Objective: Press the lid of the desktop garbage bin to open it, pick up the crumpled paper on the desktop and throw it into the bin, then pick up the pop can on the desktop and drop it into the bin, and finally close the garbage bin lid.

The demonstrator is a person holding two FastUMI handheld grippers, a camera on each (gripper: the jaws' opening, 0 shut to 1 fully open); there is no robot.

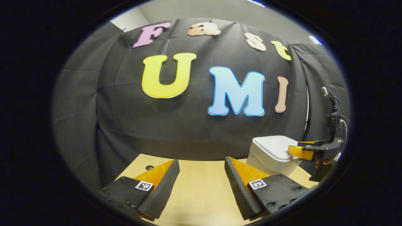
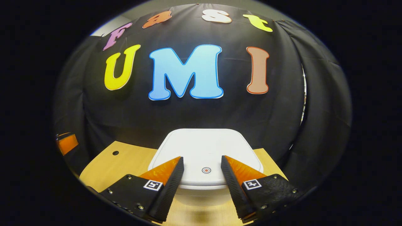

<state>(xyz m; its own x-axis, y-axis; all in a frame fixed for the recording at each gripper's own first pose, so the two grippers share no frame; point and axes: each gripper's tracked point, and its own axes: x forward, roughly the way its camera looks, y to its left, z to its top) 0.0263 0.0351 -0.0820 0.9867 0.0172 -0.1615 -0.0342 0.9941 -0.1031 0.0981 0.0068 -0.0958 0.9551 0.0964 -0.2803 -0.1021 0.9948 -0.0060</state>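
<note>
The right gripper (image 2: 202,164) was spread wide over the shut bin lid (image 2: 205,147); it should push down on the round mark (image 2: 206,170) just below its tips.

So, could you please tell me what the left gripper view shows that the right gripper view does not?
Left gripper view: the right gripper seen side-on at the lid, plus the hand holding it. Right gripper view: the round mark on the lid, between the open fingers. Both: the white bin, lid closed, on the wooden table.
</note>
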